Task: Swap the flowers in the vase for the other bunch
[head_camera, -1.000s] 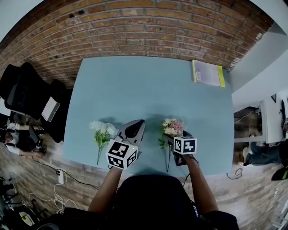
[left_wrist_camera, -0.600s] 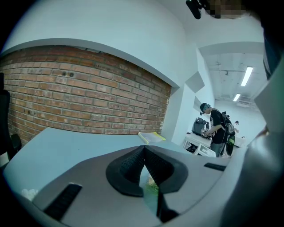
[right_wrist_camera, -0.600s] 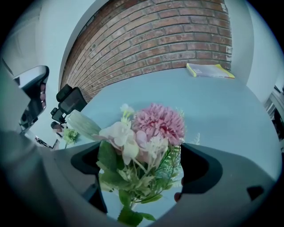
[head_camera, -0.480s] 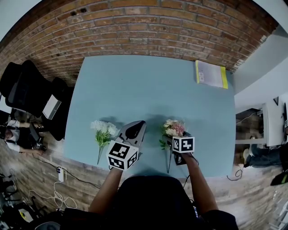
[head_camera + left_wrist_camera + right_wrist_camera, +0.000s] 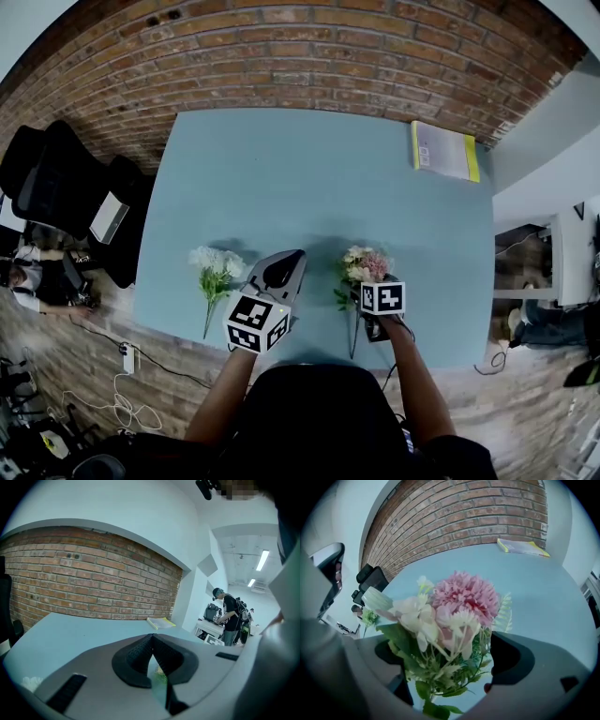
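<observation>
Two bunches lie on the blue table (image 5: 309,178). The white bunch (image 5: 215,269) is at the left, near the front edge. The pink and cream bunch (image 5: 364,266) lies to the right, its stem running back toward me. My right gripper (image 5: 380,302) hangs over that stem and tilts steeply down. In the right gripper view its jaws stand wide open on either side of the pink bunch (image 5: 454,609), and no pad presses on it. My left gripper (image 5: 279,270) rests between the bunches and is shut, its tips (image 5: 151,637) meeting with nothing held. No vase shows in any view.
A yellow-edged booklet (image 5: 443,150) lies at the table's far right corner. A brick wall (image 5: 300,56) runs behind the table. Black chairs (image 5: 56,187) stand off the left side. A person (image 5: 230,616) stands at a desk far off to the right.
My right gripper has sunk a little over the pink bunch. The left gripper and both bunches have stayed where they were.
</observation>
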### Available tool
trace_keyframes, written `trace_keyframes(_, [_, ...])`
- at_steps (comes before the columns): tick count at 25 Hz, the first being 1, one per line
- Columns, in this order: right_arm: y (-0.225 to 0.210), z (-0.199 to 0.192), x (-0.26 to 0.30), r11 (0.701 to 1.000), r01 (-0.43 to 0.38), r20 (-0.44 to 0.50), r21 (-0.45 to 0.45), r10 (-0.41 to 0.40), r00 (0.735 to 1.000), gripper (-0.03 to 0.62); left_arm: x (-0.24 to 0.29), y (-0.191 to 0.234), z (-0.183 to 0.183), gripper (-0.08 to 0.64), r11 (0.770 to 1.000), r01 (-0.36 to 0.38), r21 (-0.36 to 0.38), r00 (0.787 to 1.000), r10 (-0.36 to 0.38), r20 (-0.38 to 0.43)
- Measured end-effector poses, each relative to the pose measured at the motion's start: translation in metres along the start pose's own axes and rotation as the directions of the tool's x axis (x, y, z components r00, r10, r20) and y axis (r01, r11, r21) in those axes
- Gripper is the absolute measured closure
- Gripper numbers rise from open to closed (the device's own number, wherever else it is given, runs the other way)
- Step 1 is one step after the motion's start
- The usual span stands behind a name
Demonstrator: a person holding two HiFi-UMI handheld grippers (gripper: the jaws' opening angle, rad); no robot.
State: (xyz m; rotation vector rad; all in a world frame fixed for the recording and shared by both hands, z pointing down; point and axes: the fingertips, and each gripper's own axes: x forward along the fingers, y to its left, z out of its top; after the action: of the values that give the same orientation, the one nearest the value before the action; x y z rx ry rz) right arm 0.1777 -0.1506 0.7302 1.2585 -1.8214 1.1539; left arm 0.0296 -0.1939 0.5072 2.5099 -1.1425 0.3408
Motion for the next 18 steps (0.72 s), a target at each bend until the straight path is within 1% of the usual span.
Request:
trace_keyframes(11, [-0.002, -0.004, 0.012, 0.999, 0.014, -0.064, -0.031, -0.016, 0.998, 0.089, -0.001, 0.01, 0.0, 0.552, 1.0, -0.026, -0.009, 1.0, 0.026, -0.002])
trace_keyframes(18, [-0.003, -0.004, 0.014, 0.998, 0.043, -0.075, -0.045, -0.047, 0.996, 0.091, 0.0, 0.013, -0.003, 0.552, 1.0, -0.025, -0.015, 1.0, 0.024, -0.008])
